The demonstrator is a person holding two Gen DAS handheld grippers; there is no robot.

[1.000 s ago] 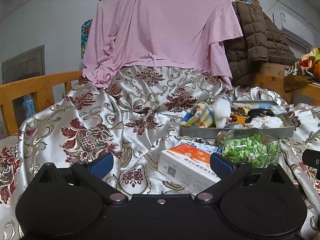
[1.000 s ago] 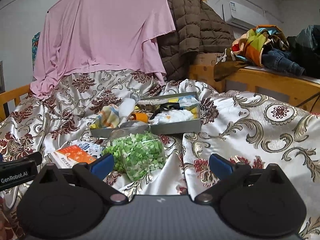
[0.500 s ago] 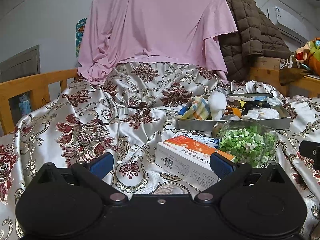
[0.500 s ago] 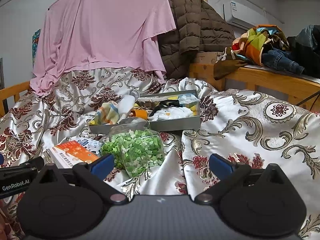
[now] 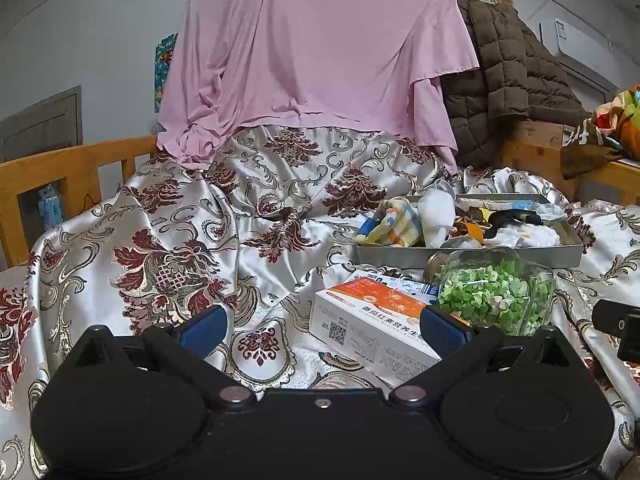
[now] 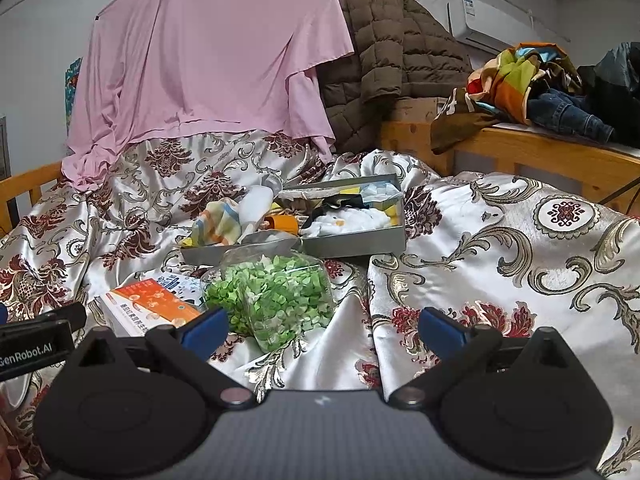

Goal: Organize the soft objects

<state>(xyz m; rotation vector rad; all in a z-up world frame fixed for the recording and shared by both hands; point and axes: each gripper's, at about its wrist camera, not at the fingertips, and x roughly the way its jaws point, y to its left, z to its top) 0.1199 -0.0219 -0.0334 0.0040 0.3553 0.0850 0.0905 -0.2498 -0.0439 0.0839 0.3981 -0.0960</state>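
A grey metal tray [image 5: 468, 255] [image 6: 352, 240] lies on the patterned bedspread, holding a striped cloth [image 5: 394, 226] [image 6: 218, 222], a white soft item [image 5: 440, 212] [image 6: 350, 218], a black piece and an orange one. In front of it sit a clear bag of green bits [image 5: 492, 294] [image 6: 274, 294] and an orange-and-white box [image 5: 374, 320] [image 6: 150, 304]. My left gripper [image 5: 322, 328] hovers open above the bedspread, its right finger over the box. My right gripper [image 6: 322, 330] is open too, just in front of the bag, holding nothing.
A pink sheet [image 5: 312, 56] hangs at the back beside a brown quilted jacket [image 6: 384, 60]. Wooden bed rails [image 5: 60, 168] run on the left, and a wooden ledge [image 6: 540, 148] on the right carries piled clothes. The satin bedspread [image 6: 500, 248] is wrinkled.
Both grippers drifted slightly; the tray, bag and box shifted a little in view. Both pairs of fingers stay spread wide and empty.
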